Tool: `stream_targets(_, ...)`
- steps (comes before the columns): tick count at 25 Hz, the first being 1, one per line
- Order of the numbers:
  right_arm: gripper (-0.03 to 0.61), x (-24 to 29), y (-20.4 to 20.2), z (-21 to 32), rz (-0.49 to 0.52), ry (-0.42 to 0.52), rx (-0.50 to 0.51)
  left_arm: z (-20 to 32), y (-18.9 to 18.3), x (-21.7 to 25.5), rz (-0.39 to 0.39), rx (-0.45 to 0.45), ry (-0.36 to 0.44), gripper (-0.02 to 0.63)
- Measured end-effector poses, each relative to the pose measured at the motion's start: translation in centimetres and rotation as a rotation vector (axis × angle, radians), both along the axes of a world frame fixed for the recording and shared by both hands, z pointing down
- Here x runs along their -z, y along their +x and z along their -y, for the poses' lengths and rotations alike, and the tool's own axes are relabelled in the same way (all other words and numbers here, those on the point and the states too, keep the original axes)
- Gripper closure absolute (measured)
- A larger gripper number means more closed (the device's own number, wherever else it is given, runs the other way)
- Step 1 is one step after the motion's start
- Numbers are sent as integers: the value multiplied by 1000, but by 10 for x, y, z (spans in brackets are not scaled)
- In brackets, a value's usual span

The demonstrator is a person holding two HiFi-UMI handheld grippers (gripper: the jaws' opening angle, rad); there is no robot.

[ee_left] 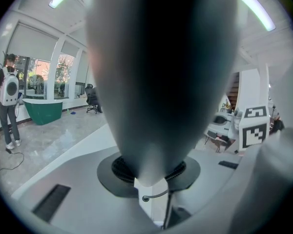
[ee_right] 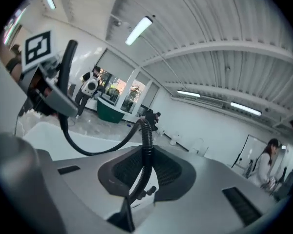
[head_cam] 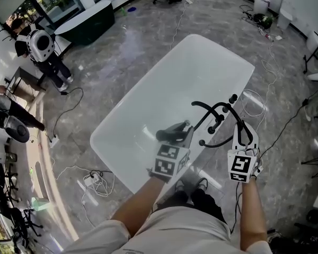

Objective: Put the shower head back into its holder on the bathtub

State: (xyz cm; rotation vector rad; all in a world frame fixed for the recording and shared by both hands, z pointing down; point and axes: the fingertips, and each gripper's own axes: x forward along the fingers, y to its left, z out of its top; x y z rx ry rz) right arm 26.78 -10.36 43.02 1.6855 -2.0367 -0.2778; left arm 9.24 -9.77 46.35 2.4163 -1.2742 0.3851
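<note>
1. Observed the shower head (head_cam: pixel 167 135) clamped between the jaws of the left hand-held gripper (head_cam: pixel 183 133), over the near end of the bathtub (head_cam: pixel 148 99) and not yet in its holder.
2. Noted the right hand-held gripper (head_cam: pixel 245 137) closed on the black hose (ee_right: pixel 145 145), near the black tap fitting (head_cam: pixel 218 112) at the tub's right rim.
3. Could not single out the holder among the fitting's spout, knobs and hose loops; judged it to sit there.
4. Judged the step in hand to be carrying the head across to the fitting.
5. Keep the left grip firm, line up the head's handle with the cradle, and approach from above rather than from the side.
6. Use the right grip to hold the hose loop clear of the cradle, feeding slack to avoid twisting the head.
7. Release only once seated. Beware of slippage on the smooth body and a drop into the tub.
</note>
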Motion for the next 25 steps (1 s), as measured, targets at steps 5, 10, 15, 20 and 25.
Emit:
stream_targets(5,510,3,13,16,314,-47,-25,3,8,0,4,-16,15,515)
stream_targets(10,511,-32,53,21,97,-133,-129,7,23,-6,11,-13,1,515)
stream_targets(15,511,-19,75,25,-128,-97,-95,18,44,-12,23,9,-20,515)
stream_targets(20,511,-18,26,37,-154,-49,130,29,53,-12,47,81,-27,515)
stream_targets(25,510,-53,-15,36,-218,-195,314,35,33,-11,73,185,-41,515)
